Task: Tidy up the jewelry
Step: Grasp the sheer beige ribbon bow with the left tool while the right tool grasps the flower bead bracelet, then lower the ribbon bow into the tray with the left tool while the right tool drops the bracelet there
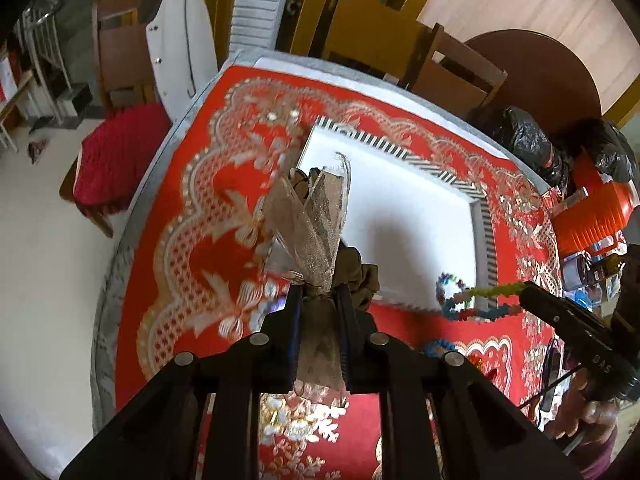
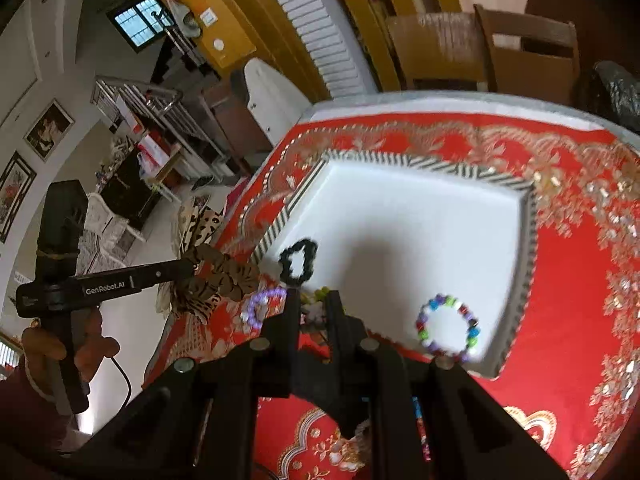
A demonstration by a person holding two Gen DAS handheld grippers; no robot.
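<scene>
Red patterned surface (image 2: 560, 280), white tray (image 2: 400, 220) toward far edge. Tray holds beaded bracelet (image 2: 446, 328), black ring (image 2: 298, 262). Left tongs (image 1: 318, 292) pinch gauzy bow (image 1: 316, 216); right tongs (image 2: 310, 300) pinch bead string (image 1: 476, 304). Both undelivered; purple bracelet (image 2: 262, 306) remains outside.

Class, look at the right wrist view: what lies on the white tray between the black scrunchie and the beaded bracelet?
Nothing: in the right wrist view, between the black scrunchie and the beaded bracelet, the white tray floor is bare, crossed only by a shadow.

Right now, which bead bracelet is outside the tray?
The purple one, on the red cloth beside the right gripper. The multicoloured one shows over the white floor of the tray.
</scene>
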